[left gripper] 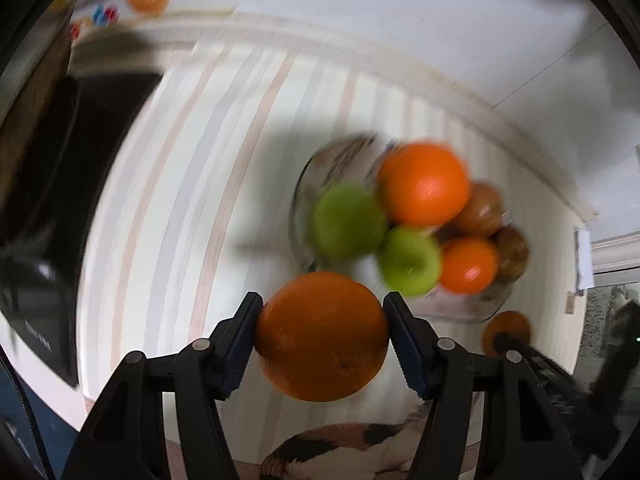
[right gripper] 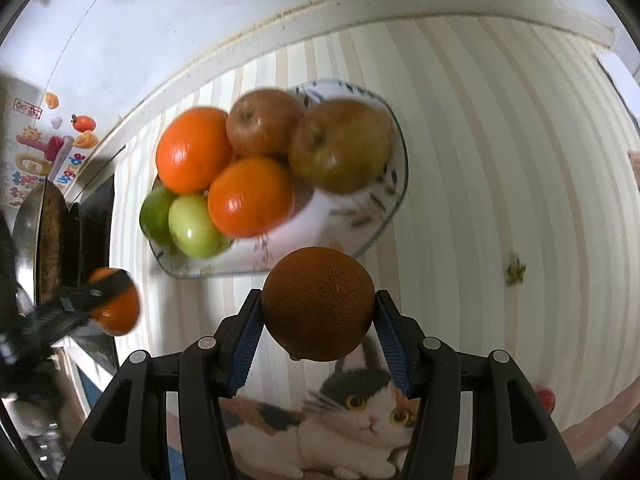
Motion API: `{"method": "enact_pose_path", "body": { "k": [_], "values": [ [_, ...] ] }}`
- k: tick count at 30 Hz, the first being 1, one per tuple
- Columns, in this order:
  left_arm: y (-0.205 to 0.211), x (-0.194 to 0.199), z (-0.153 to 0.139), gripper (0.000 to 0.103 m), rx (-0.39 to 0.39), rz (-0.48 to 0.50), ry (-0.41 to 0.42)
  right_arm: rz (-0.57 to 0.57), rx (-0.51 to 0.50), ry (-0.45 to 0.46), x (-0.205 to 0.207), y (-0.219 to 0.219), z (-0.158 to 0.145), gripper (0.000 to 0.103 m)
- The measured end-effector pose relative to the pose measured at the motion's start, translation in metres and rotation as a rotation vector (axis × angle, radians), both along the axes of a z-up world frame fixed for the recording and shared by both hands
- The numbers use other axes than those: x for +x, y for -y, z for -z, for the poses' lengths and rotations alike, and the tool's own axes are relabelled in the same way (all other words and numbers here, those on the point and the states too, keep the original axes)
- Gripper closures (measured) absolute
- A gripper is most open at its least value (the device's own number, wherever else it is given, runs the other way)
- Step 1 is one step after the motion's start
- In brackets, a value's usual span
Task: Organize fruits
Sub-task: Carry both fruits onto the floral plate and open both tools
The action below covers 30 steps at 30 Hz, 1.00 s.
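Observation:
My left gripper [left gripper: 322, 330] is shut on an orange [left gripper: 322, 336], held above the striped tablecloth just short of the glass plate [left gripper: 460, 308]. My right gripper [right gripper: 318, 314] is shut on a darker orange [right gripper: 319, 304] near the plate's [right gripper: 360, 224] front rim. The plate holds two oranges [right gripper: 250, 196], two green apples [right gripper: 194, 226] and two brownish apples [right gripper: 342, 144]. In the right wrist view the left gripper with its orange [right gripper: 116, 308] shows at the left. In the left wrist view the right gripper's orange [left gripper: 508, 330] shows at the right.
The table has a striped cloth [right gripper: 500, 160] with a cat picture [right gripper: 360, 408] at its near edge. A dark stove and pan [right gripper: 48, 224] stand left of the plate. A white wall with stickers [right gripper: 40, 148] runs behind. A small green scrap [right gripper: 515, 272] lies to the right.

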State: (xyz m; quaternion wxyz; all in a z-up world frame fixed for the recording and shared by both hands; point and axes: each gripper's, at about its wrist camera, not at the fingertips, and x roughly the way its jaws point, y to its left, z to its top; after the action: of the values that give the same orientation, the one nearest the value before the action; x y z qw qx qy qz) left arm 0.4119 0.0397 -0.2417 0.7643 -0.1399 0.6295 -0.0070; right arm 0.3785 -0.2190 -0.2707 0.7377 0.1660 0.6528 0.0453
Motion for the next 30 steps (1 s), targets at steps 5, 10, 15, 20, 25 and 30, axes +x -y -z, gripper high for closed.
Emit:
{"method": "enact_pose_path", "body": {
  "k": [5,10,15,20,25,30],
  "values": [
    [-0.017,0.046,-0.011,0.043,-0.002,0.023,0.021,-0.008,-0.031,0.018,0.014,0.0,0.0,0.045],
    [-0.028,0.094,0.008,0.043,0.001,0.044,-0.028,-0.008,-0.064,0.03,0.019,-0.007,0.009,0.045],
    [-0.025,0.118,0.03,0.042,-0.014,0.064,-0.091,-0.005,-0.086,0.053,0.024,-0.016,0.012,0.045],
    [-0.021,0.122,0.045,0.042,-0.034,0.066,-0.14,0.008,-0.093,0.063,0.025,-0.018,0.015,0.045],
    [-0.025,0.122,0.058,0.042,-0.04,0.042,-0.159,0.013,-0.093,0.071,0.023,-0.019,0.016,0.044],
    [-0.023,0.123,0.063,0.041,-0.032,0.042,-0.169,0.031,-0.079,0.067,0.026,-0.018,0.02,0.044]
  ]
}}
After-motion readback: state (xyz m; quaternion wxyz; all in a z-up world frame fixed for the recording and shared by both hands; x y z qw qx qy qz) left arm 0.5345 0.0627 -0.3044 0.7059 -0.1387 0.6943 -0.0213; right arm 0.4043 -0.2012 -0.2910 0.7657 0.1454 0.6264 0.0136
